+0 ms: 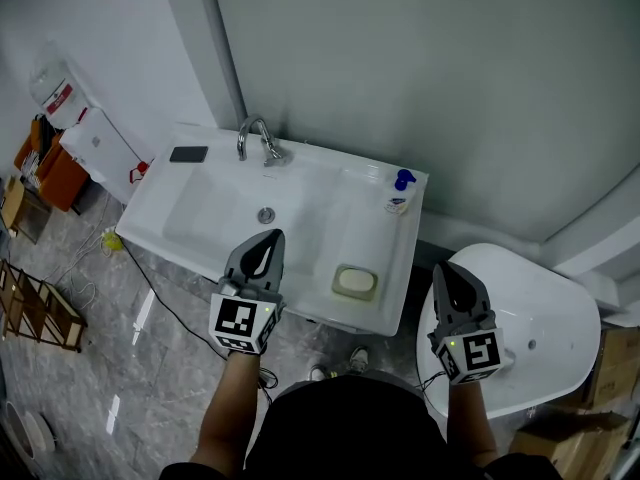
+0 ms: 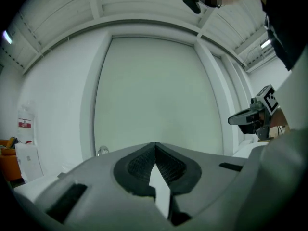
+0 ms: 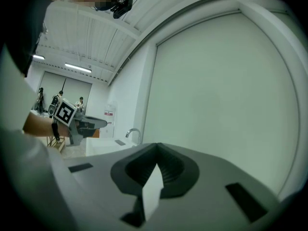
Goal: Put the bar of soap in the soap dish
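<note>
A pale bar of soap [image 1: 354, 281] lies in the green-rimmed soap dish [image 1: 338, 290] on the front right part of the white sink [image 1: 200, 208]. My left gripper [image 1: 271, 235] is held over the sink's front edge, left of the dish, with its jaws shut and nothing between them [image 2: 155, 143]. My right gripper [image 1: 441, 268] is off to the right of the sink, beyond its corner, also shut and empty [image 3: 156, 144]. Both point level at the pale wall. Neither gripper touches the soap or the dish.
A chrome faucet [image 1: 260, 140] stands at the sink's back, with a flat black object [image 1: 188, 154] to its left and a blue-capped bottle [image 1: 401, 190] at the back right corner. A round white fixture [image 1: 540, 318] sits to the right. Boxes and a wooden rack [image 1: 35, 303] stand on the left floor.
</note>
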`<state>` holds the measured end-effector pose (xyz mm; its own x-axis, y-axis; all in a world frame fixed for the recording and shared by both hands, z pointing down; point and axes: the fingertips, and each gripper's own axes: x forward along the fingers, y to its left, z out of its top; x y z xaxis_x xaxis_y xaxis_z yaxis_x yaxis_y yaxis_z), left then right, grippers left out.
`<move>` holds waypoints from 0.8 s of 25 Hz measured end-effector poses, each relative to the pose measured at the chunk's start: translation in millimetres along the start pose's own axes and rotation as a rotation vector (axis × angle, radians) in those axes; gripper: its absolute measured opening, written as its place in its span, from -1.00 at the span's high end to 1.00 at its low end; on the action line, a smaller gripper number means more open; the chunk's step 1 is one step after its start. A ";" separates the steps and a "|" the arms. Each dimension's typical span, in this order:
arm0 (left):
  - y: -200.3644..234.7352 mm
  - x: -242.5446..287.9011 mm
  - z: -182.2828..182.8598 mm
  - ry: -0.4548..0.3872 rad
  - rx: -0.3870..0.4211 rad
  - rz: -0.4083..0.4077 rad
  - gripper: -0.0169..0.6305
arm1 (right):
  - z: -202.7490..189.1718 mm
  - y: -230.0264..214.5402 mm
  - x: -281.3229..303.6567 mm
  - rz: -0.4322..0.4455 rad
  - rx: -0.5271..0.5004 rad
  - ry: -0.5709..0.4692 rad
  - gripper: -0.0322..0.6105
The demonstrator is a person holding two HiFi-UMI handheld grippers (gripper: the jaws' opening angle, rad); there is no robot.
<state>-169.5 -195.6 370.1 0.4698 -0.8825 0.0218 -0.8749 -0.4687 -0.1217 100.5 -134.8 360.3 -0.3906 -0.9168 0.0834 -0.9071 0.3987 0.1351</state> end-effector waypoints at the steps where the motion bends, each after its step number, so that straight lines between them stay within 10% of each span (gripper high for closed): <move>1: 0.6 -3.9 8.0 -0.022 0.011 0.004 0.89 | -0.2 -1.4 0.2 -0.003 0.002 0.000 0.86; 20: 4.8 -79.7 79.1 -0.169 0.070 0.136 0.89 | 1.6 -62.0 -3.9 -0.116 0.036 -0.008 0.86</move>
<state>-201.9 -124.5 289.3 0.3661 -0.9157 -0.1656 -0.9241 -0.3368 -0.1805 158.0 -156.0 350.0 -0.2843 -0.9568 0.0611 -0.9511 0.2894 0.1077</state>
